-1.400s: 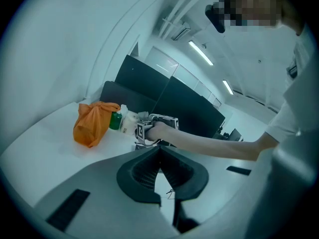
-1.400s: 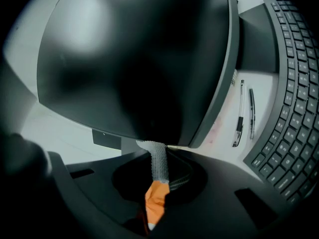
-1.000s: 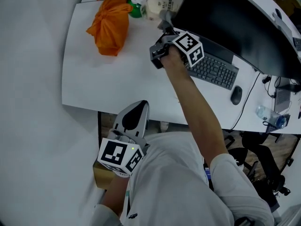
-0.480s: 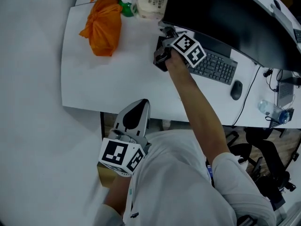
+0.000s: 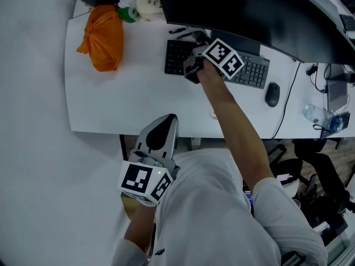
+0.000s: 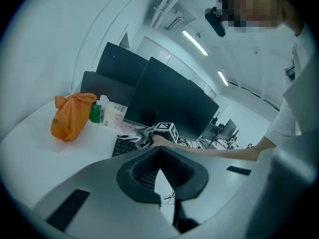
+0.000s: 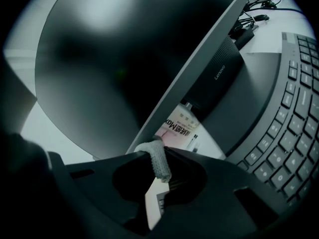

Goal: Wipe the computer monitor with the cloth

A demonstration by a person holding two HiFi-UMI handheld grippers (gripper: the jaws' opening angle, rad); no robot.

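Right gripper [image 5: 193, 66] pinches a small grey knitted cloth [image 7: 157, 161] by the lower edge of the wide black computer monitor [image 7: 124, 59], seemingly poised to wipe, while the left gripper [image 6: 160, 169], jaws together and empty, hangs unused below the white worktop [image 5: 127, 104]

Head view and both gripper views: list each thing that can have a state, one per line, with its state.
Black computer monitor, screen dark, upright on the white desk.
Grey cloth strip, pinched in the right gripper.
Right gripper, shut on the cloth, near the monitor's lower edge.
Left gripper, shut, empty, off the desk.
Orange plastic bag, tied shut, lying on the desk.
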